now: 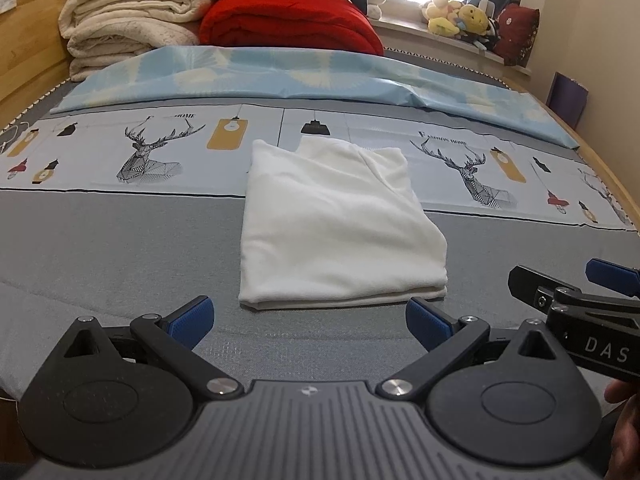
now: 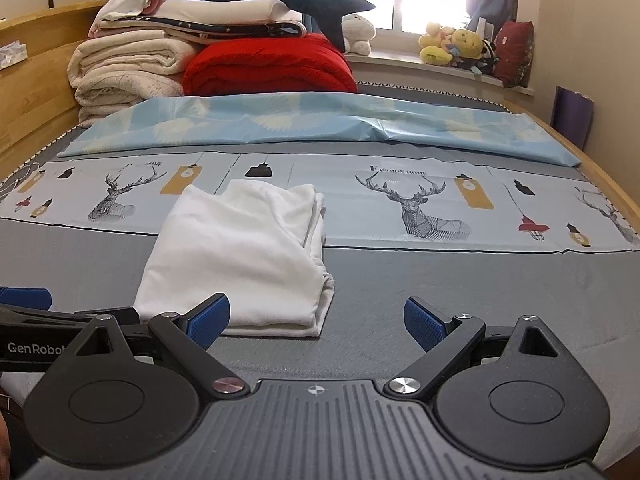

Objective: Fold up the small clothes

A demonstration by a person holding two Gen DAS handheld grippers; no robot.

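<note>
A white garment (image 1: 340,224) lies folded into a neat rectangle on the grey bed cover, its far end on the deer-print sheet. In the right wrist view the same white garment (image 2: 240,256) lies left of centre, folded edges stacked on its right side. My left gripper (image 1: 308,320) stands open just in front of the garment's near edge, nothing between its blue pads. My right gripper (image 2: 316,320) is open too, near the garment's front right corner, holding nothing. The right gripper's fingers (image 1: 560,292) show at the right edge of the left wrist view.
Folded cream blankets (image 1: 128,28) and a red quilt (image 1: 288,24) are stacked at the head of the bed. A light blue sheet (image 1: 320,76) lies across behind the garment. Plush toys (image 2: 452,48) sit on the windowsill. A wooden bed frame (image 2: 600,172) runs along the right.
</note>
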